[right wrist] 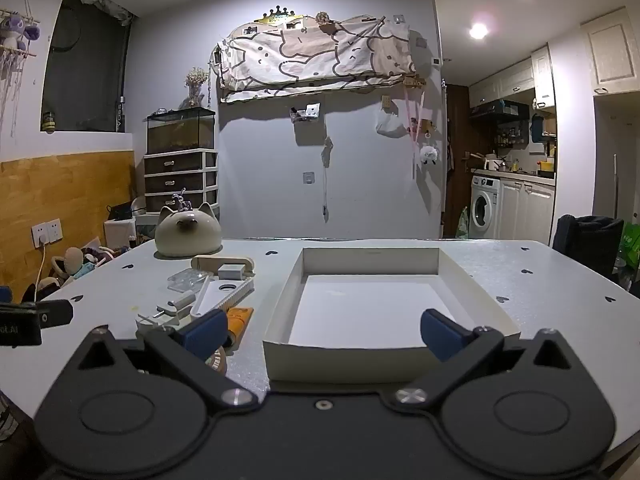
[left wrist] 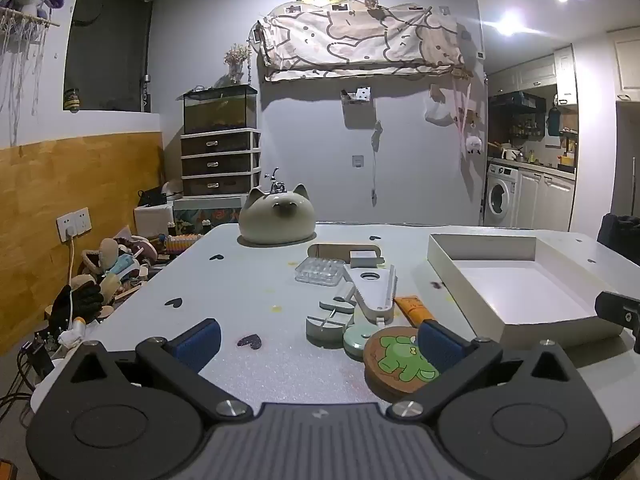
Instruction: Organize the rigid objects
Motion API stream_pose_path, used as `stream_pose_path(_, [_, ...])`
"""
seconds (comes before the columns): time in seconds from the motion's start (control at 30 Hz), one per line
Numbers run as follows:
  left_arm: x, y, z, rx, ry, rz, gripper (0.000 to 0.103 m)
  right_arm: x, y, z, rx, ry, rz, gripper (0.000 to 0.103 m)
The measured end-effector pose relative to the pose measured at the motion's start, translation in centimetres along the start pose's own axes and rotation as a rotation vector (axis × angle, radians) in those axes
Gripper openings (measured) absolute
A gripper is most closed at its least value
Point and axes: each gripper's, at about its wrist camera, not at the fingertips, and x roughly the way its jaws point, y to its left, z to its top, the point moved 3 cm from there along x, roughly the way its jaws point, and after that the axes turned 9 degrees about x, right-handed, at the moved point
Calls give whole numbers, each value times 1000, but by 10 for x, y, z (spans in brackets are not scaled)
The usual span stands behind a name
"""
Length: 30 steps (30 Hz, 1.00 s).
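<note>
Several rigid objects are gathered in a loose heap on the tabletop [left wrist: 240, 280], just left of an empty white tray [left wrist: 516, 326], so that a short carry to the right would be enough to sort them; nothing has yet been laid in the tray, and the task is judged to be at its start. Nearest the left tool [left wrist: 320, 340] a round wooden coaster [left wrist: 396, 364] printed with a green frog is seen, partly hidden behind the tool's right finger; beside it lie a pale green disc [left wrist: 358, 340], a grey clamp-like piece [left wrist: 326, 322], an orange tube [left wrist: 414, 308] and a white serrated gadget [left wrist: 376, 288]; further back a clear plastic case [left wrist: 318, 272] and a beige holder [left wrist: 344, 250] are set, and behind all a cat-shaped ceramic pot [left wrist: 277, 216] is kept apart, probably as ornament.

The left tool is held spread wide over bare tabletop, nothing between its fingers, and tilted slightly downward toward the heap, which suggests the coaster as a likely first pick; the right tool [right wrist: 322, 330] is likewise spread and empty, and is held in front of the tray's near wall [right wrist: 340, 360], perhaps so that the tray can be steadied or items received there.
</note>
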Motion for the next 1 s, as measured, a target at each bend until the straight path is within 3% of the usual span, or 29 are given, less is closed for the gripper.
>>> stream_pose_path(1.0, [-1, -3, -2, 0, 11, -2, 103, 2, 1, 0, 3, 6, 2, 103])
